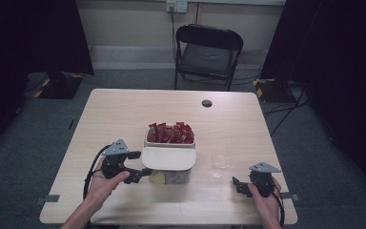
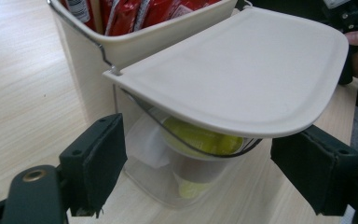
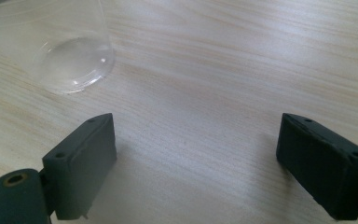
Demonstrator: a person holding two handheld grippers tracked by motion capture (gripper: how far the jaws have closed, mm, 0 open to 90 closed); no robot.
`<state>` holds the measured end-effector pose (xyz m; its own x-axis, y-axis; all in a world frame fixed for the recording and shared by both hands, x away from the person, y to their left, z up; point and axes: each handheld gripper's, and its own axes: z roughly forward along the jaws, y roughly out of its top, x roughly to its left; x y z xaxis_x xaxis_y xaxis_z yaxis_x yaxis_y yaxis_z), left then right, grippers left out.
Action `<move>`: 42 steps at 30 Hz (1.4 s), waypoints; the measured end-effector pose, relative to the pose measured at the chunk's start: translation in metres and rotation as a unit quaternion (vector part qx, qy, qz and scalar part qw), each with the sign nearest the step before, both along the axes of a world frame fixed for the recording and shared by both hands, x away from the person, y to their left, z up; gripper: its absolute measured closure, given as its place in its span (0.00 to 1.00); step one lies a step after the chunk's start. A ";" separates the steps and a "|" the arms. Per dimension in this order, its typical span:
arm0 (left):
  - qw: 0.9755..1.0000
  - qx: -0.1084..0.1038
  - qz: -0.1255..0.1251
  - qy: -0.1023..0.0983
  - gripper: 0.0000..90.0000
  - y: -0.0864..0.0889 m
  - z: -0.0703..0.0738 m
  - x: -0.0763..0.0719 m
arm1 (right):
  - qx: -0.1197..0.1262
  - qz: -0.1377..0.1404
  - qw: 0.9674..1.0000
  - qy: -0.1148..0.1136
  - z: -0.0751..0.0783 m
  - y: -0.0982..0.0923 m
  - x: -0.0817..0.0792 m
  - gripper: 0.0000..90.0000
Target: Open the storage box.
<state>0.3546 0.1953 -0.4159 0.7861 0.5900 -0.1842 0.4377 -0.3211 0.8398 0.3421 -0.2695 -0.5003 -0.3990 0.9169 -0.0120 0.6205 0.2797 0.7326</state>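
Table (image 1: 124,114): light wood, square, with a small dark round spot (image 1: 207,103) near its far edge.
Cream bin (image 1: 170,141): sits at the middle of the table, packed with upright red packets (image 1: 170,133); a thin wire bail (image 2: 103,50) runs along its rim in the left gripper view.
Cream lid (image 1: 168,158): a flat, rounded cream panel jutting from the bin's near side and tilted above a clear container.
Clear container (image 1: 175,177): stands just near of the bin under the lid; through its wall the left gripper view shows a yellow-green cup or lid (image 2: 200,138) and a pale crumpled sheet (image 2: 144,144).
Clear glass (image 1: 220,163): upright and empty, just right of the clear container; the right gripper view catches its round base (image 3: 72,63) at the upper left.
Left gripper (image 1: 140,164): held in the person's left hand (image 1: 104,183) at the left of the container, jaws spread wide on either side of the container's near corner below the lid, pads apart from it, gripping nothing.
Right gripper (image 1: 237,183): held in the right hand (image 1: 264,198) near the table's right near corner, jaws spread wide over bare wood, gripping nothing, with the glass near and to its far left.
Chair (image 1: 208,55): black folding chair beyond the far edge of the table.
Floor (image 1: 52,124): grey carpet.
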 end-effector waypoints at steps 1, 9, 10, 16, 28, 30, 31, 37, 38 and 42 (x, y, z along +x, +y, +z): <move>1.000 0.000 -0.001 0.000 0.20 0.000 0.000 0.000 | 0.000 0.000 1.000 0.000 0.000 0.000 0.000 0.13; 1.000 -0.003 0.001 -0.002 0.19 0.003 0.006 0.004 | 0.000 0.000 1.000 0.000 0.000 0.000 0.000 0.13; 1.000 -0.004 0.002 -0.001 0.19 0.003 0.008 0.005 | 0.000 0.000 1.000 0.000 0.000 0.000 0.000 0.13; 1.000 -0.010 -0.003 -0.002 0.19 0.004 0.014 0.010 | 0.000 0.000 1.000 0.000 0.000 0.000 0.000 0.13; 1.000 -0.010 0.001 0.002 0.18 0.004 0.018 0.013 | 0.000 0.000 1.000 0.000 0.000 0.000 0.000 0.13; 1.000 -0.012 0.002 0.001 0.18 0.004 0.020 0.014 | 0.000 0.000 1.000 0.000 0.000 0.000 0.000 0.13; 1.000 -0.011 0.001 0.003 0.18 0.003 0.021 0.015 | 0.000 0.000 1.000 0.000 0.000 0.000 0.000 0.13; 1.000 -0.017 0.006 0.003 0.18 0.002 0.026 0.021 | 0.000 0.001 1.000 0.000 0.000 0.000 0.000 0.13; 1.000 -0.015 0.007 0.003 0.18 0.001 0.026 0.022 | 0.000 0.001 1.000 0.000 0.000 0.000 0.000 0.13; 1.000 -0.016 0.003 0.005 0.18 0.001 0.031 0.026 | 0.000 0.000 1.000 0.000 0.000 0.000 0.000 0.13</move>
